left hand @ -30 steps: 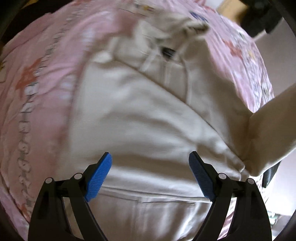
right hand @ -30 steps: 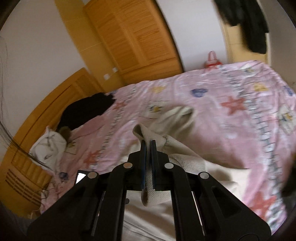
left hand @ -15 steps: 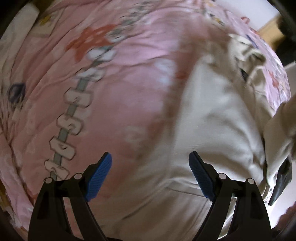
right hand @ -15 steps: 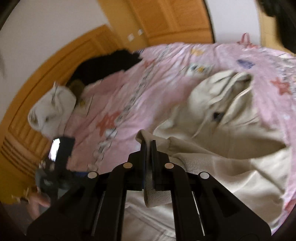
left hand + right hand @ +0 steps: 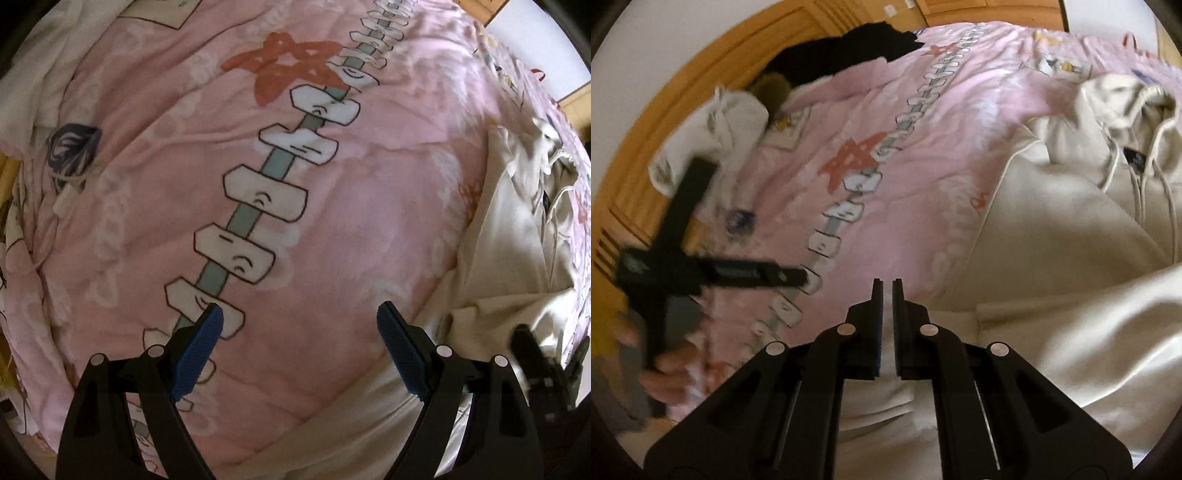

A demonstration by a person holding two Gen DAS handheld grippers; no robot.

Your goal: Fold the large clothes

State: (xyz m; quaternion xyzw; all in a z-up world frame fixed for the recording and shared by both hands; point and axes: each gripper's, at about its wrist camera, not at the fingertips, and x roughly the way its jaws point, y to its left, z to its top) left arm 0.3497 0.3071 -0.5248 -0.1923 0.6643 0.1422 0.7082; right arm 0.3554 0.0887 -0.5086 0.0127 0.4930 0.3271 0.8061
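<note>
Right claw (image 5: 884,291): my fingers stand nearly together, a thin slit between them. In the right wrist view nothing shows in the slit at the tips; cream cloth lies just below and behind them. Whether a fold is nipped lower down, I cannot tell.

Left claw (image 5: 299,321): spread wide, blue pads (image 5: 197,354) well apart, nothing between them. It hangs over bare bedcover, not over the garment. From the right wrist view I see it at the far left (image 5: 701,273), blurred, with my hand (image 5: 670,373) under it.

Garment: a cream hoodie (image 5: 1071,280) lies on the bed, to the right of both claws. Hood and drawstrings (image 5: 1137,155) point toward the far end. One sleeve or panel is laid across the body, so I judge one fold is already in.

Garment seen from left: its edge (image 5: 513,236) runs down the right side of the left wrist view, just beside the right pad.

Bedcover (image 5: 332,236): pink, printed with stars and a strip of white blocks; serves as the folding surface.

Headboard side: dark clothing (image 5: 846,48) and a white bundle (image 5: 713,136) lie well apart from the hoodie, out of the way.

Judgement: the left claw is open in readiness to take the near edge for the next fold.

Risk: soft cloth may bunch if I grip only one layer.
</note>
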